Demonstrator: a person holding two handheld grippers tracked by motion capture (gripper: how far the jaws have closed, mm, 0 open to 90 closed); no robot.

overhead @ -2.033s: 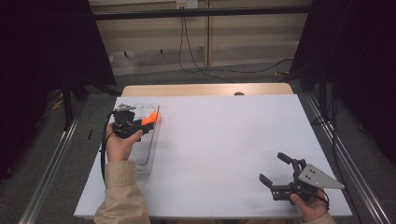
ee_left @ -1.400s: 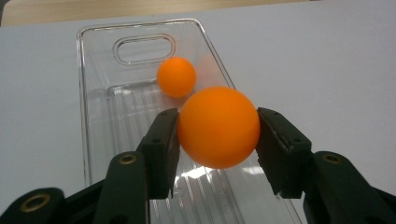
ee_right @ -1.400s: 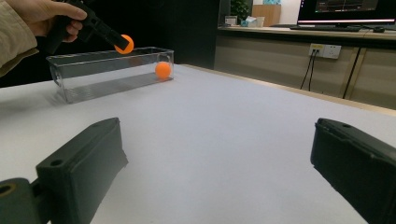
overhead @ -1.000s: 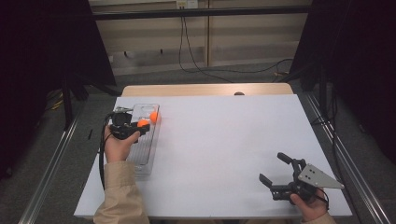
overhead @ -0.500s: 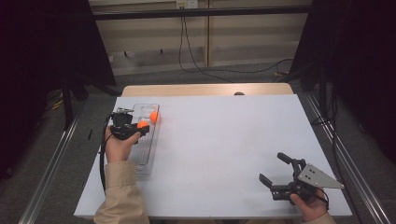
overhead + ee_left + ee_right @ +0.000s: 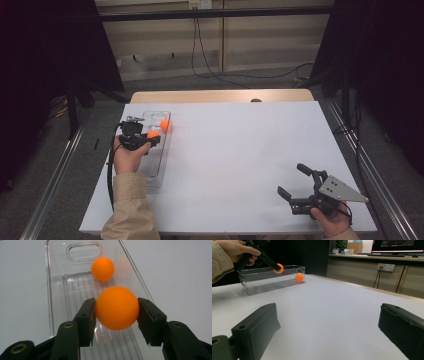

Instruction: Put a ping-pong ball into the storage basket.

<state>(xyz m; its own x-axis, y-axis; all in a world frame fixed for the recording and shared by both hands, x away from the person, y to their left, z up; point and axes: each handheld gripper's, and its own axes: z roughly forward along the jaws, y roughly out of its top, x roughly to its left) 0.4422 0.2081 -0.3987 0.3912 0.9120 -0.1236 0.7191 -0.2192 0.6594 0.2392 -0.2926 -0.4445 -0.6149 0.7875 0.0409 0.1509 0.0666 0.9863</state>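
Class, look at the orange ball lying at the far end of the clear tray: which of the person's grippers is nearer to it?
Left. The left gripper hovers over the clear tray, just short of the lying ball, clamping a second orange ball. The right gripper sits open at the table's opposite near corner.

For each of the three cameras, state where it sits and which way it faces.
High view: above the person's side, looking forward and down on the white table; forearms, both hands show.
Left gripper view: on the left tool, looking along its jaws, shut on an orange ball, into the clear tray.
Right gripper view: on the right tool, facing across the table.
All share tray and balls.
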